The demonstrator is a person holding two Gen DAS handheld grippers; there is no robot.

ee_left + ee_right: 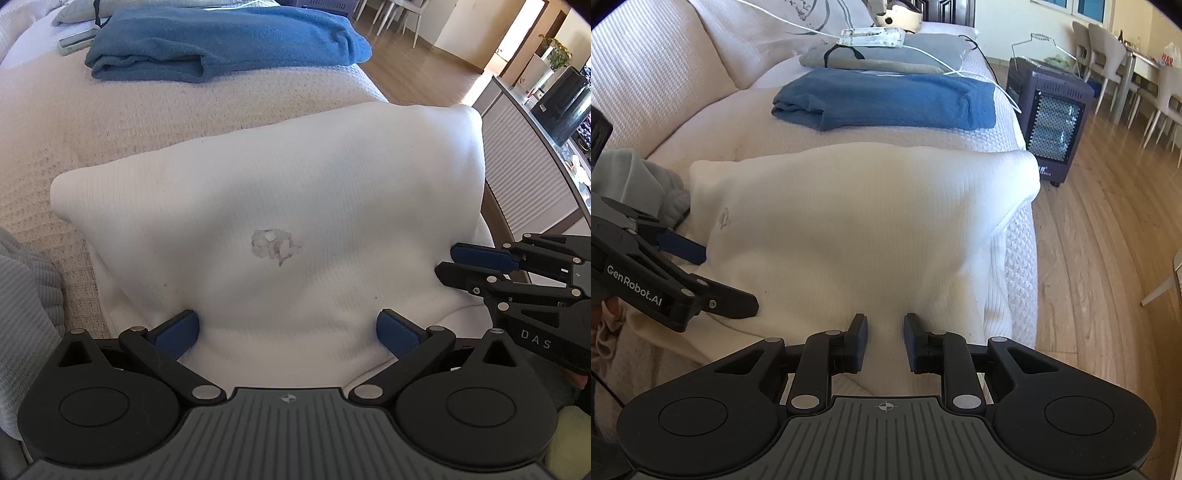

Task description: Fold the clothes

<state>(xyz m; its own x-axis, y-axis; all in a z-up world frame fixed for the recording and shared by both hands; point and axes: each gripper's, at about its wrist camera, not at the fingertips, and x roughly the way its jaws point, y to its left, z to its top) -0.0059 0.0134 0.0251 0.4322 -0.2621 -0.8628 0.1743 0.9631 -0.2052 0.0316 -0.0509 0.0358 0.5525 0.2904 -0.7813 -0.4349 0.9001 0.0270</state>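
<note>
Only the right wrist view shows the heater (1052,122); the left tool (288,332) gapes, the right tool (885,341) pinches the white garment (849,221).

Bright daylight from the right side washes both sharp views, with strong fisheye bending and dark corner vignetting.

Bare cream waffle-weave bed cover (110,122) lies free between the white ribbed knit garment (280,206) and the folded blue terry towel (221,40). A crumpled grey ribbed cloth (639,181) crowds the garment's left edge.
</note>
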